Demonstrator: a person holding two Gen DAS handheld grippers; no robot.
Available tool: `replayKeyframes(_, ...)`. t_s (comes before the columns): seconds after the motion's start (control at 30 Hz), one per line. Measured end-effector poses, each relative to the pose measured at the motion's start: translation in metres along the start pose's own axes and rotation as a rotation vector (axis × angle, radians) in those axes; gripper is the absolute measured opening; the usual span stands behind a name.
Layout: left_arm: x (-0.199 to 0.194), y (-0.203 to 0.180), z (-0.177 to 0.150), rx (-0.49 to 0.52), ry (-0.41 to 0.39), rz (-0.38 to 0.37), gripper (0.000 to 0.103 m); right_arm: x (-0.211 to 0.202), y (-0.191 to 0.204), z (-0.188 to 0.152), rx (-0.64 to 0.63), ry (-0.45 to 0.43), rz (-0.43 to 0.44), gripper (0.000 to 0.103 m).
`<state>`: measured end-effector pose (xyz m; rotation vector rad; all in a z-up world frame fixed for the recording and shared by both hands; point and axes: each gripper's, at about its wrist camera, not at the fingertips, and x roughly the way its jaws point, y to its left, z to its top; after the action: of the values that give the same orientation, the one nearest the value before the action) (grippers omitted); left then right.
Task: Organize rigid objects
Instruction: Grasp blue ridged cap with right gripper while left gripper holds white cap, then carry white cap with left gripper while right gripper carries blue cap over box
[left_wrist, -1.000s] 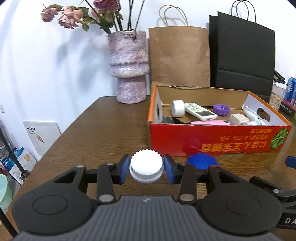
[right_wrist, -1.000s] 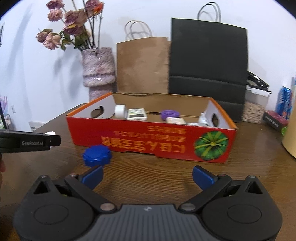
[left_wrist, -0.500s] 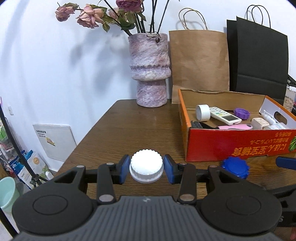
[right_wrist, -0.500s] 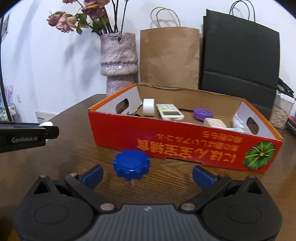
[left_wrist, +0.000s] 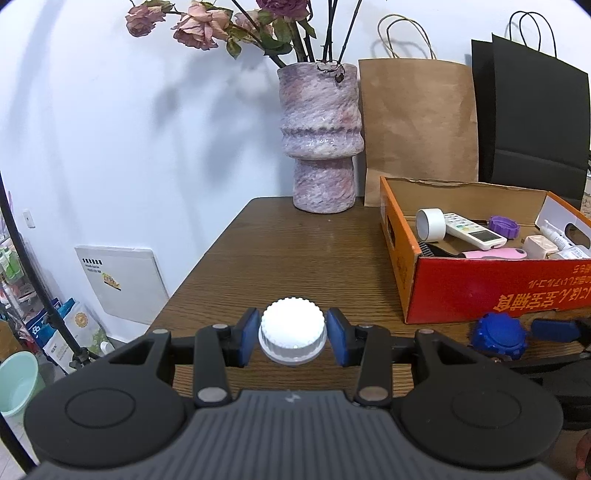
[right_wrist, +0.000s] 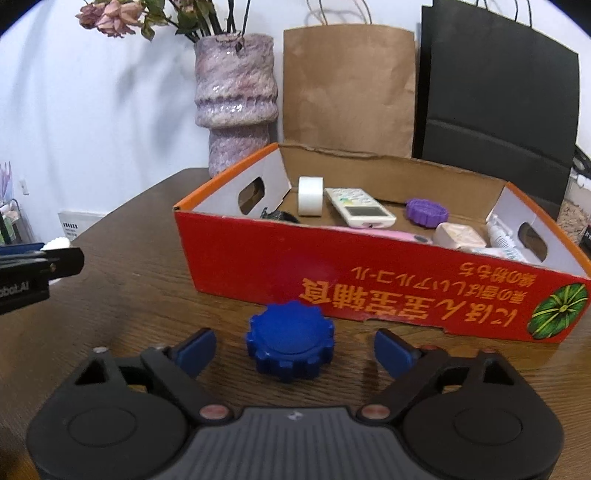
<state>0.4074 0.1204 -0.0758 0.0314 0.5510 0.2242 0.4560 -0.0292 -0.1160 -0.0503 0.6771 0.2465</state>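
Left tongs (left_wrist: 292, 336) clamped on a white ribbed cap (left_wrist: 292, 335), both blue pads pressed to its sides, held above the wooden table (left_wrist: 295, 251). Right tongs (right_wrist: 295, 349) closing, pads not yet touching the blue scalloped cap (right_wrist: 290, 339) that lies between them on the table, just in front of the red cardboard box (right_wrist: 369, 280). Inside the box: a roll of white tape (right_wrist: 310, 195), a white remote (right_wrist: 360, 207), a purple cap (right_wrist: 426, 213), a pale soap-like block (right_wrist: 460, 236) and a small white bottle (right_wrist: 500, 236). Behind the box, a mottled pink vase (right_wrist: 236, 99) with dried roses, a brown paper bag (right_wrist: 349, 88) and a black paper bag (right_wrist: 498, 107).
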Motion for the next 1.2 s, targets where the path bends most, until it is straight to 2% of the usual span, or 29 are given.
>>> replayKeyframes(0.07, 0.0, 0.0, 0.0, 0.001, 0.001, 0.001, 0.041, 0.0, 0.001, 0.0, 0.001, 0.0, 0.012, 0.06)
replayKeyframes(0.1, 0.0, 0.0, 0.0, 0.001, 0.001, 0.001, 0.041, -0.001, 0.002, 0.0, 0.001, -0.004, 0.015, 0.053)
replayKeyframes(0.13, 0.0, 0.0, 0.0, 0.002, 0.001, 0.001, 0.041, -0.002, 0.002, 0.0, -0.002, -0.007, 0.017, 0.051)
replayKeyframes(0.67, -0.008, -0.008, -0.003, 0.005, -0.014, -0.003, 0.041, -0.049, -0.014, -0.012, 0.016, -0.124, 0.027, 0.051)
replayKeyframes(1.2, -0.041, -0.054, -0.007, 0.019, -0.059, -0.058, 0.041, -0.094, -0.052, -0.018, 0.052, -0.237, 0.021, 0.051)
